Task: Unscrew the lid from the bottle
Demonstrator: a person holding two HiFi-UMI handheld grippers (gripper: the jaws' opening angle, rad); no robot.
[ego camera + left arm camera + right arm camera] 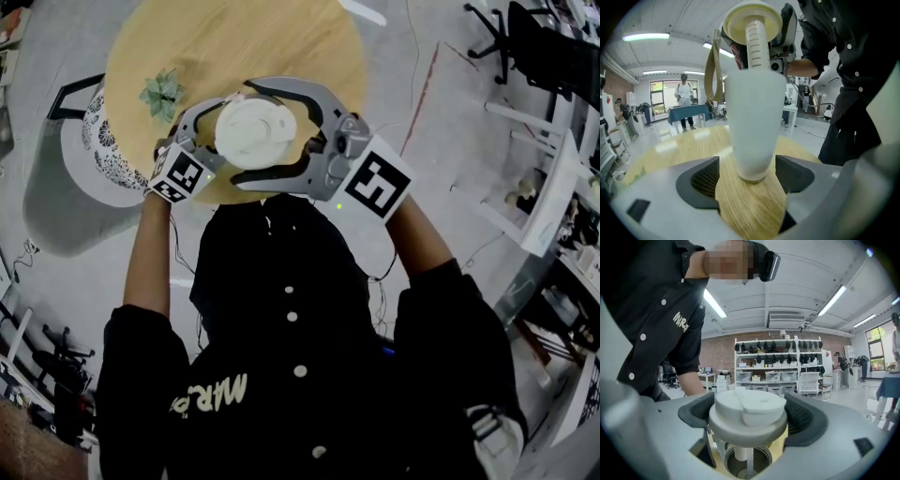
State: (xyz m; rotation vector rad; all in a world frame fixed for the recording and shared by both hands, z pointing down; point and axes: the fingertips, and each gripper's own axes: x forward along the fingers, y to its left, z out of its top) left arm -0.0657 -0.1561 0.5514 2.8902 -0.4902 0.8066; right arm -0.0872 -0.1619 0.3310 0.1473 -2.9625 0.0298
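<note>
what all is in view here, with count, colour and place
table: one, light wood, round
bottle: one, white, upright on the table
lid: one, white, held clear above the bottle
strap: one, tan, hanging by the lid
plant: one, green, on the table
chair: one, grey, beside the table
left gripper: one, grey, open round the bottle's base, not touching
right gripper: one, grey, shut on the lid

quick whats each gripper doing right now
Left gripper: open, with the bottle between its jaws but not gripped.
Right gripper: closed on the lid, which is off the bottle.
</note>
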